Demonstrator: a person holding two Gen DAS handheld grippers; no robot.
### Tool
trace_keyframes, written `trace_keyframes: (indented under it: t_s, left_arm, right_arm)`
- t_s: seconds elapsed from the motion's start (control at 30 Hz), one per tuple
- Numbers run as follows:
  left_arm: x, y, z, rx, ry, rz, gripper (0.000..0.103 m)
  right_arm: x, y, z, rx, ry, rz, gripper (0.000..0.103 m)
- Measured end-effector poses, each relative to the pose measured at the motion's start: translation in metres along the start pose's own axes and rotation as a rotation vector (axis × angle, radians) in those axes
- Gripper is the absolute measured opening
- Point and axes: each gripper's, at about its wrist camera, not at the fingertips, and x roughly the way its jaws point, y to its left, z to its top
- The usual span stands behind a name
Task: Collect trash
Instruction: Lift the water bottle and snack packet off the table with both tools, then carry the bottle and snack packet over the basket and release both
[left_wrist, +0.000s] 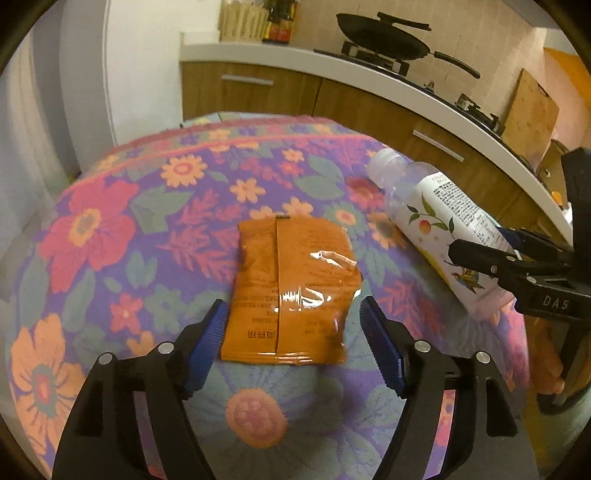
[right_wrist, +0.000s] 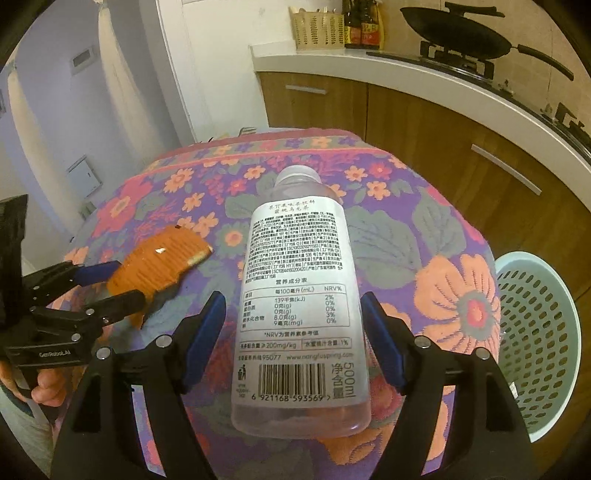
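One orange wrapper, one clear bottle.
Left gripper and right gripper both gape around them; teal basket lower right.

A kitchen corner behind a flower-patterned tabletop.

The tabletop is covered by a cloth printed with large red, orange and pink blooms on purple, with a pink band along its far edge. Beyond it runs a white counter over brown wooden cabinets with metal bar handles. A black wok with a long handle sits on the gas stove. Near the counter's end stand a pale slatted holder and, just beside it, dark sauce bottles. A wooden cutting board leans against the tiled wall. White curtains hang at the left in the right wrist view.
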Motion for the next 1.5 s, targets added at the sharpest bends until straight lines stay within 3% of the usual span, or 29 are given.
trace_keyframes:
  t_s: [0.13, 0.27, 0.33, 0.37, 0.4, 0.63, 0.77, 0.87, 0.93, 1.03, 1.23, 1.37, 1.5]
  left_arm:
    - [0.006, 0.01, 0.002, -0.07, 0.029, -0.051, 0.074]
    - [0.009, -0.006, 0.005, -0.02, 0.012, 0.081, 0.075]
    - [0.008, -0.012, 0.006, -0.003, -0.014, 0.118, 0.068]
    - [0.008, -0.012, 0.007, -0.002, -0.017, 0.118, 0.047]
    - [0.01, -0.012, 0.008, -0.008, -0.005, 0.106, 0.043]
    - [0.009, -0.013, 0.01, 0.004, -0.001, 0.101, 0.041]
    - [0.012, -0.015, 0.011, 0.008, 0.025, 0.095, 0.047]
    - [0.016, -0.018, 0.01, 0.02, 0.027, 0.104, 0.042]
    - [0.015, -0.021, 0.009, 0.027, 0.012, 0.119, 0.037]
    - [0.01, -0.027, 0.009, 0.053, -0.013, 0.133, 0.032]
    - [-0.002, -0.035, 0.008, 0.07, -0.062, 0.096, 0.028]
    - [-0.024, -0.042, 0.002, 0.097, -0.178, 0.004, 0.028]
    - [-0.039, -0.048, -0.002, 0.106, -0.243, -0.047, 0.028]
  right_arm:
    - [0.0, 0.0, 0.0, -0.009, 0.003, -0.006, 0.071]
    - [0.004, 0.002, -0.002, -0.005, 0.012, -0.001, 0.071]
    - [0.005, 0.001, -0.002, -0.003, 0.014, 0.0, 0.071]
    - [0.005, 0.001, -0.002, -0.002, 0.015, 0.002, 0.071]
    - [0.005, 0.001, -0.002, -0.004, 0.015, 0.0, 0.071]
    - [0.007, 0.003, 0.003, -0.021, 0.022, -0.007, 0.071]
    - [0.011, 0.005, 0.004, -0.027, 0.041, -0.013, 0.071]
    - [0.015, 0.006, 0.003, -0.037, 0.051, -0.034, 0.07]
    - [0.017, 0.006, 0.002, -0.045, 0.054, -0.043, 0.06]
    - [0.015, 0.006, 0.001, -0.052, 0.045, -0.036, 0.059]
    - [0.009, -0.002, -0.001, -0.021, 0.025, 0.013, 0.059]
    - [-0.005, -0.011, -0.003, -0.007, -0.016, 0.041, 0.059]
    - [-0.023, -0.021, -0.004, -0.002, -0.067, 0.03, 0.059]
